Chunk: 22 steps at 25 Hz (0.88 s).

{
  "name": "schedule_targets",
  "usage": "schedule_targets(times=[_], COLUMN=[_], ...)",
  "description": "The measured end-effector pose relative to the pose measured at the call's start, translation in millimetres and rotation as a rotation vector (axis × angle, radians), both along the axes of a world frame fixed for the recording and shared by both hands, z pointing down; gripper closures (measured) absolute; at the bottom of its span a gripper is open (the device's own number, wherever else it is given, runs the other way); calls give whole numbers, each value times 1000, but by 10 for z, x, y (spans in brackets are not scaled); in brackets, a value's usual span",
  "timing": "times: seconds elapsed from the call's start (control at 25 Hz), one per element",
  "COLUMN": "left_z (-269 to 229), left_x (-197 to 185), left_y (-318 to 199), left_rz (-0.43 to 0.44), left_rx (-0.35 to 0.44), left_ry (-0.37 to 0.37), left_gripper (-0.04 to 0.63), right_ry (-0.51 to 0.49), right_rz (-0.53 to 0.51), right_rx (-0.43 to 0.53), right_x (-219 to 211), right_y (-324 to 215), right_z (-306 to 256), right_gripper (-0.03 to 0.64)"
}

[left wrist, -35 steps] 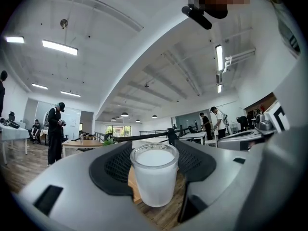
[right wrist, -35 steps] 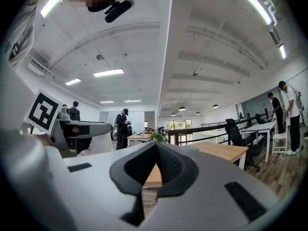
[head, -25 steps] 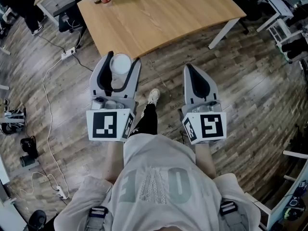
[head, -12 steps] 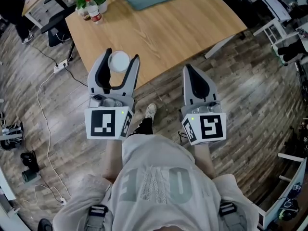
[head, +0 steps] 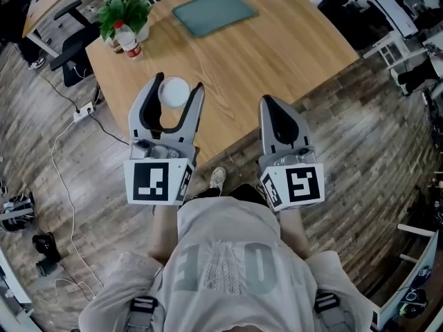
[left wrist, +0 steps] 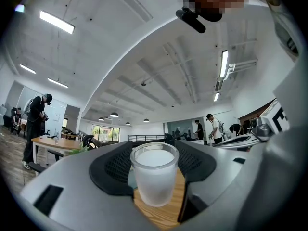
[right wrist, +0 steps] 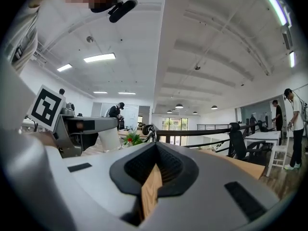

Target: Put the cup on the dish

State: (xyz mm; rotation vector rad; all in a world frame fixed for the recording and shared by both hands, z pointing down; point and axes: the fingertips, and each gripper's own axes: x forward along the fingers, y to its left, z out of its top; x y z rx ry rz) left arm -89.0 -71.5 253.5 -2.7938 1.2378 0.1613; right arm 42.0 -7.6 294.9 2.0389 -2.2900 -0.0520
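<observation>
A frosted white cup [head: 174,92] sits upright between the jaws of my left gripper [head: 177,85], which is shut on it above the near part of the wooden table [head: 277,40]. In the left gripper view the cup [left wrist: 153,174] fills the gap between the dark pads [left wrist: 115,165]. A flat teal rectangular dish [head: 214,11] lies at the far side of the table, well ahead of the cup. My right gripper [head: 270,104] hangs over the table's near edge, shut and empty; its jaws [right wrist: 155,148] meet at a narrow slit.
A potted plant [head: 123,12] and a small bottle [head: 128,43] stand at the table's far left corner. Cables and a power strip [head: 82,111] lie on the wood floor at left. Office chairs and desks surround the table. A person [left wrist: 36,124] stands far off.
The table has drawn closer beneath both grippers, which now hang over its near edge instead of the floor. The cup stays held in the left gripper. The teal dish has come fully into view.
</observation>
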Motion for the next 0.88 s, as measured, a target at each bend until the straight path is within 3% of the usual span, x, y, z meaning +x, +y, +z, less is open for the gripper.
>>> schedule_targets(times=[0.44,0.88], left_z=[67,11], left_x=[227,795], left_y=[-452,-1212], left_rz=[-59,-219], left_rx=[-33,-36], left_ry=[-4,-12], left_gripper=[318,318], right_ry=[-13,5], right_rz=[-94,-274], right_rx=[-22,0], right_x=[190,711], right_y=[-603,-1651], right_z=[73,-6], right_gripper=[598,598])
